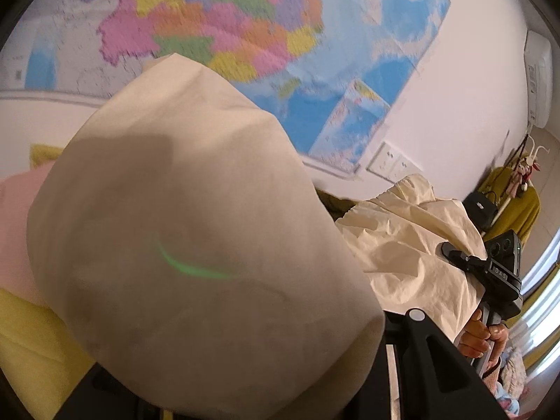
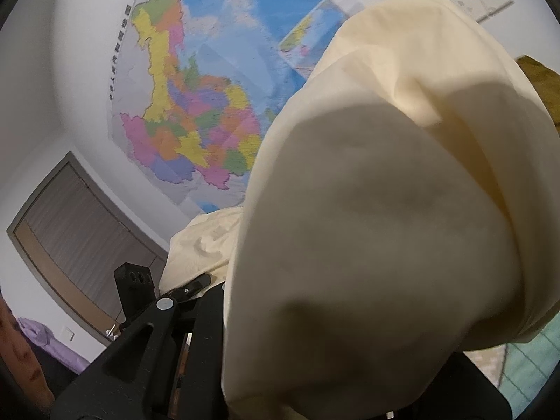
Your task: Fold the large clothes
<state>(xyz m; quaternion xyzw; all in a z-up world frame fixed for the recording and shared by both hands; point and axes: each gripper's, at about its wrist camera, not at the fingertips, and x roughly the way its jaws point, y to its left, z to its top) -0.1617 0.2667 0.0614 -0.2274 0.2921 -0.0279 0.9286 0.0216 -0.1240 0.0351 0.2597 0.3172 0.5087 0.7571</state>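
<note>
Nearest the lens in the left wrist view, the cream garment point(image 1: 196, 245) is draped over the left gripper point(image 1: 245, 378), whose fingertips are hidden beneath the cloth. The cloth appears to be gripped there, though the jaws themselves cannot be seen. In the right wrist view the same cream fabric point(image 2: 367, 227) is bunched over the right gripper point(image 2: 266, 367); its jaws are likewise covered, and the cloth seems to be clamped between them.

Just beyond, in the left view, the garment is stretched across to the right gripper's black body point(image 1: 490, 269), which is held by a hand point(image 1: 479, 339) at its handle. In the right view the left gripper's black frame point(image 2: 140, 290) is seen beside the cloth's far edge.

Below and behind the garment, a yellow surface point(image 1: 31, 350) and a pink cloth point(image 1: 14, 231) are seen at the left. A yellow-green covered piece of furniture point(image 1: 518, 206) stands farther off, with a small black device point(image 1: 479, 206) on it.

On the far white wall a large coloured map point(image 1: 245, 28) is hung, with wall sockets point(image 1: 388, 161) beneath it and an air conditioner point(image 1: 539, 77) mounted to the right. In the right view a brown door point(image 2: 80, 231) is set in the adjoining wall, and a purple cloth point(image 2: 42, 339) lies low beside it.
</note>
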